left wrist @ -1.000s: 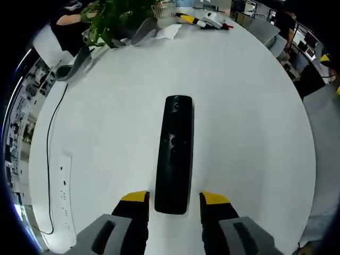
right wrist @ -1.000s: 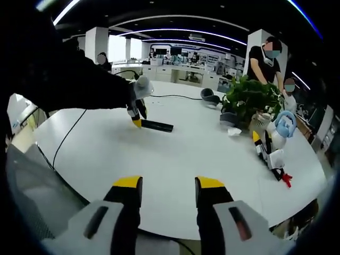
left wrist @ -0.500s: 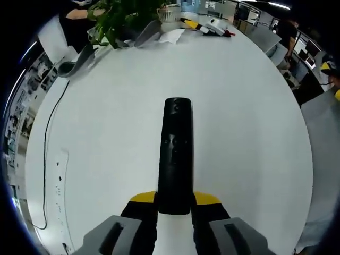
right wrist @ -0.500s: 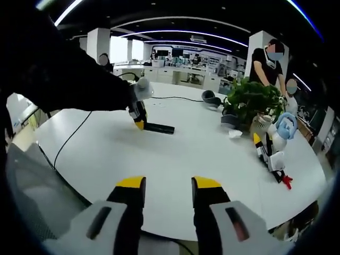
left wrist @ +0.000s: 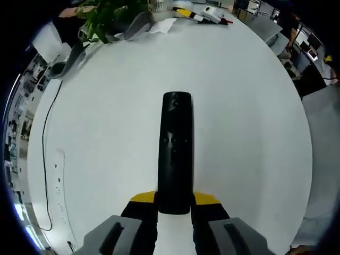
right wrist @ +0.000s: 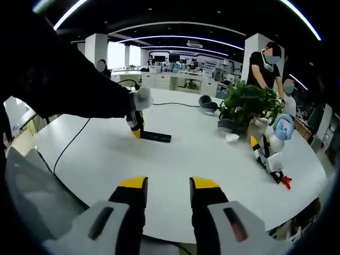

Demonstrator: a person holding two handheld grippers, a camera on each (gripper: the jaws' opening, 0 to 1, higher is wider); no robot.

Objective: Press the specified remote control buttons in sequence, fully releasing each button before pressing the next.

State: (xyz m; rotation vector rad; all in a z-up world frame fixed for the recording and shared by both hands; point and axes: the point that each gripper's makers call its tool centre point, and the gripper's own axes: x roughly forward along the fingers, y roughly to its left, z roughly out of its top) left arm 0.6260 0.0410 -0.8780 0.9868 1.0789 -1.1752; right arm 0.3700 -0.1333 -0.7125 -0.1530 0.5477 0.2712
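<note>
The left gripper was clamped on the near end of the black remote, which lay lengthwise on the white table, buttons up. The right gripper hung well away from it over the table edge, jaws a little apart and empty. Judging by that, the remote was only steadied and no button was being pressed, so the sequence seemed ahead.

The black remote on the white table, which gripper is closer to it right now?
Left. The left gripper is clamped on the remote's near end; the right gripper hangs well back across the table, jaws apart.
</note>
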